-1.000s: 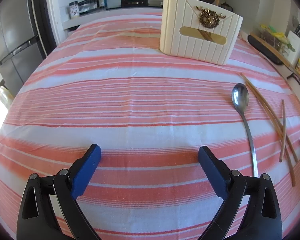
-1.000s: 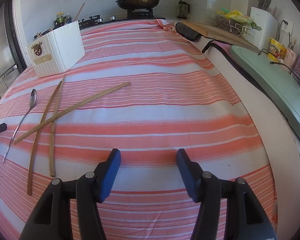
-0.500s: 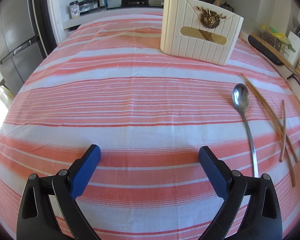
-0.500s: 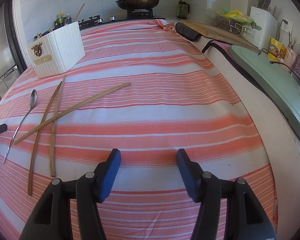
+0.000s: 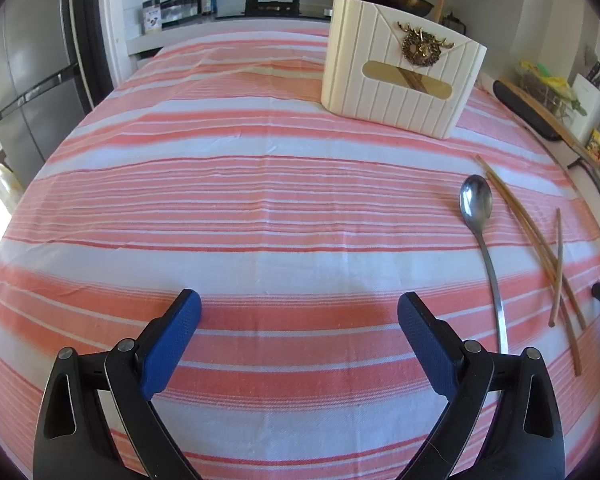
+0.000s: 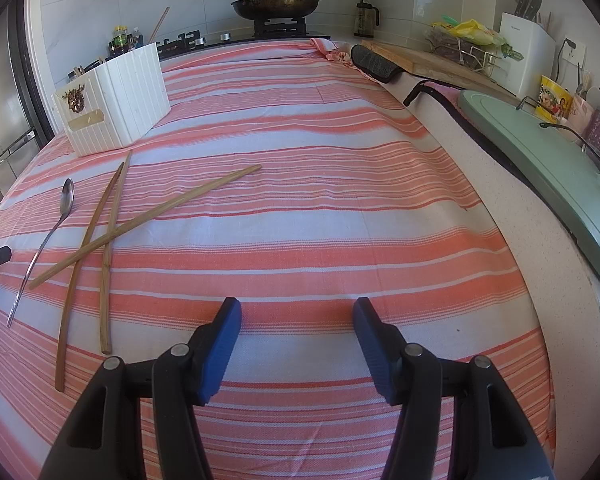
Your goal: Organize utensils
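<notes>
A white ribbed utensil holder (image 5: 400, 76) with a gold deer badge stands at the far side of the striped cloth; it also shows in the right wrist view (image 6: 114, 108). A metal spoon (image 5: 482, 240) lies to the right of my left gripper (image 5: 299, 312), which is open and empty above the cloth. Three wooden chopsticks (image 5: 540, 240) lie crossed just right of the spoon. In the right wrist view the spoon (image 6: 46, 240) and chopsticks (image 6: 108, 232) lie left of my right gripper (image 6: 297, 316), which is open and empty.
The pink striped cloth (image 6: 320, 200) covers the table. A stove with a lidded pan (image 6: 276, 2) is at the back. A green board (image 6: 548, 168), cutting board (image 6: 432, 64) and knife block (image 6: 526, 52) line the right counter. A fridge (image 5: 24, 80) stands left.
</notes>
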Demonstrator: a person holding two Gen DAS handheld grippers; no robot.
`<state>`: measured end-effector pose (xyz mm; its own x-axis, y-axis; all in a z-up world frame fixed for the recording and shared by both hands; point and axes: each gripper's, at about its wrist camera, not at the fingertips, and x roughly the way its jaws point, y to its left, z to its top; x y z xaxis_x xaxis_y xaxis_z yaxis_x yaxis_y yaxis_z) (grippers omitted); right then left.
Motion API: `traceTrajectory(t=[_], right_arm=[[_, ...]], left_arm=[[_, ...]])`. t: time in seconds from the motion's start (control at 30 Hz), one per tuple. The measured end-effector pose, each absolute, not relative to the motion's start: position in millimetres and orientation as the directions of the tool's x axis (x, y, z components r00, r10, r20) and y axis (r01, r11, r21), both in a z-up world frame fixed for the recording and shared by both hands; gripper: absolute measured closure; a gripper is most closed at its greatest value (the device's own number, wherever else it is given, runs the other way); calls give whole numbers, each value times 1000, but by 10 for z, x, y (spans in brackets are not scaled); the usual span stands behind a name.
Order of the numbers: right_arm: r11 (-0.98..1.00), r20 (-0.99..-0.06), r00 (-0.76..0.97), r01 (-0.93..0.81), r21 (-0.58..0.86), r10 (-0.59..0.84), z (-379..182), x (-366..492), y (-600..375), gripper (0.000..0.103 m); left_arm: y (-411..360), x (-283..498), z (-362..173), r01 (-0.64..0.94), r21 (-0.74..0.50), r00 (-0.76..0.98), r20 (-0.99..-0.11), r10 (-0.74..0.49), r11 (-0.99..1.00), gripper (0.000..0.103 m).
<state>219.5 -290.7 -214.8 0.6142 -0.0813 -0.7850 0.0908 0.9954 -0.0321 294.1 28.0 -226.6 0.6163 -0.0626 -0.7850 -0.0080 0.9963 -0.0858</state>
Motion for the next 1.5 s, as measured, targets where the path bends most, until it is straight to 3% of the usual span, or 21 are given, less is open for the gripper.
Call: traceTrajectory(t=[0.2, 0.57, 0.7, 0.8, 0.93, 1.17, 1.5], right_arm=[[995, -785, 614, 91, -32, -81, -2147, 2194, -2907, 44], [996, -785, 614, 91, -27, -77, -2143, 2198, -2912, 43], [995, -786, 614, 94, -15, -70, -2125, 2200, -2908, 43], [986, -787, 612, 67, 153, 80, -1967, 2254, -2850, 43], [954, -777, 584, 13, 300, 236, -1818, 2610, -2542, 43], [998, -857, 516, 60, 30, -6, -2145, 3259, -2040, 44], [995, -869, 495, -87, -46, 3, -2120, 2734, -2400, 44]], left_arm=[[267, 2957, -2241, -1, -89, 606, -792, -70, 996, 4], [-265, 3270, -1944, 186, -226, 545, -786, -292, 956, 5], [-656, 3389, -2143, 225, -101, 517, -831, -206, 969, 6], [-836, 3358, -2241, 218, 31, 580, -808, -104, 975, 6], [-804, 3345, -2264, 173, 14, 595, -798, -93, 985, 6], [-736, 3343, -2272, 152, -4, 590, -802, -94, 988, 4], [-728, 3345, -2264, 150, -2, 591, -801, -92, 989, 4]])
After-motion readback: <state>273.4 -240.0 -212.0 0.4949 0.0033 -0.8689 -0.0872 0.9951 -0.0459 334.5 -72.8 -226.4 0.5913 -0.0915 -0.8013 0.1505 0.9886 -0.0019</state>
